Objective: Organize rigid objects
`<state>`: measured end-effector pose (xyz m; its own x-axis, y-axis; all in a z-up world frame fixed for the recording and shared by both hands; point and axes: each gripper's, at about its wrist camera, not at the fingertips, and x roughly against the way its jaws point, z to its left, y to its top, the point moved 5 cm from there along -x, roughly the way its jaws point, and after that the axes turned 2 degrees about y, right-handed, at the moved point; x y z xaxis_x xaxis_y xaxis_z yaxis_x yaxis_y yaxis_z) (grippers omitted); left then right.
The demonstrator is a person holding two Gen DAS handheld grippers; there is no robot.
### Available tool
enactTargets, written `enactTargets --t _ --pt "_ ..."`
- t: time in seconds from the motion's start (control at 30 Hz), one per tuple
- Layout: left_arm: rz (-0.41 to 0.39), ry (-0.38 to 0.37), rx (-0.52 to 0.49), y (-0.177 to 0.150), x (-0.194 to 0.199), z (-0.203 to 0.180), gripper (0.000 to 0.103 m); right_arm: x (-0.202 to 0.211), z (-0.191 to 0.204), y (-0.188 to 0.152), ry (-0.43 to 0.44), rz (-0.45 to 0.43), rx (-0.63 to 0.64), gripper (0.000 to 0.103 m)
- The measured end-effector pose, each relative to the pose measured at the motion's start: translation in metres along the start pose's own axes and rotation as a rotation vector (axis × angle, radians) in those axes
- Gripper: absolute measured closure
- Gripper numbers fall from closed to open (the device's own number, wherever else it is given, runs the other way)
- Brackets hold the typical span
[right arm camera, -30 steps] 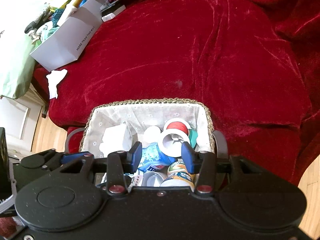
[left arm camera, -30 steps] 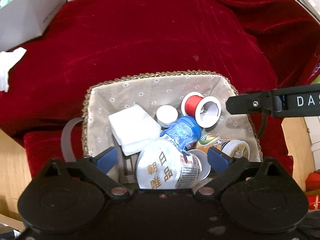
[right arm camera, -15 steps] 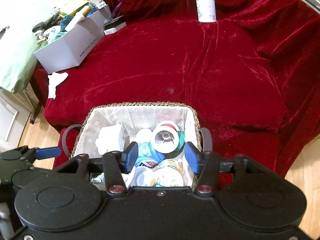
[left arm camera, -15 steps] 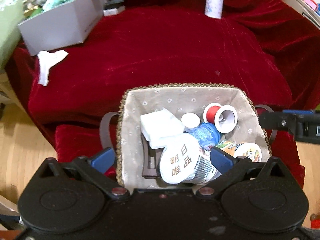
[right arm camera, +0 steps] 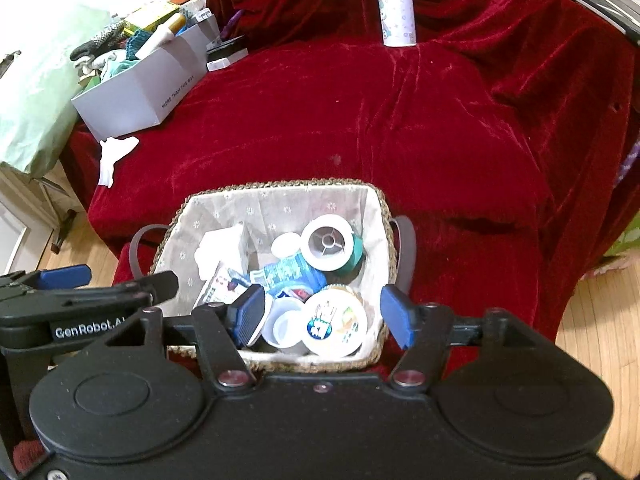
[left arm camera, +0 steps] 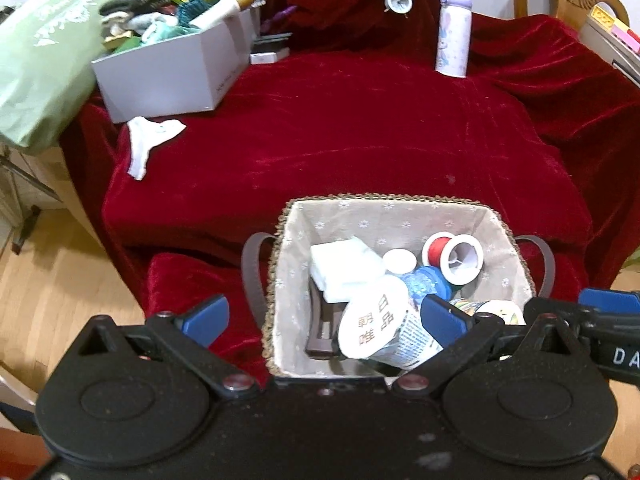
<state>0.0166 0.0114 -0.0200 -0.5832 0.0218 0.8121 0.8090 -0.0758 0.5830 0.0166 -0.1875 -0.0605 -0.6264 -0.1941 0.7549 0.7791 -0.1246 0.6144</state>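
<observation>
Fingers on both tools stand apart and grip nothing. Left gripper hangs above the near left corner of the basket; its left finger sits outside the basket wall over the red cloth, its right finger over the contents. Right gripper hangs above the near right part of the same basket, pads straddling a round-lidded tub.

Basket sits at the near edge of the desk, on the red velvet cloth, grey handles at either side. Inside, packed close and overlapping:
- white paper cup on its side, printed lid facing up and toward the viewer, long axis running away to the right
- blue-labelled bottle just behind it, white cap at its far end
- white block at the left
- red thread spool at the far right, open end facing the camera

Judgement: the cup lies directly ahead of and below the left fingers, nearer that hand; the tub is the nearer pick for the right.

Farther off, well apart from the basket: crumpled white scrap, grey box full of oddments, green bag at far left. At the back, a pale flask stands upright, with a small alarm clock beside it.
</observation>
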Motion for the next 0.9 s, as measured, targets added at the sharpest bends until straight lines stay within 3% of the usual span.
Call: enactTargets --t 0.23,0.9 --pt "0.039 0.006 0.058 -0.007 0.001 0.009 0.001 0.008 0.006 -0.01 -0.007 -0.018 0.01 0.038" --pt "0.043 0.01 0.012 -0.014 0.004 0.003 0.001 0.011 0.004 -0.021 -0.026 -0.04 -0.014 0.036"
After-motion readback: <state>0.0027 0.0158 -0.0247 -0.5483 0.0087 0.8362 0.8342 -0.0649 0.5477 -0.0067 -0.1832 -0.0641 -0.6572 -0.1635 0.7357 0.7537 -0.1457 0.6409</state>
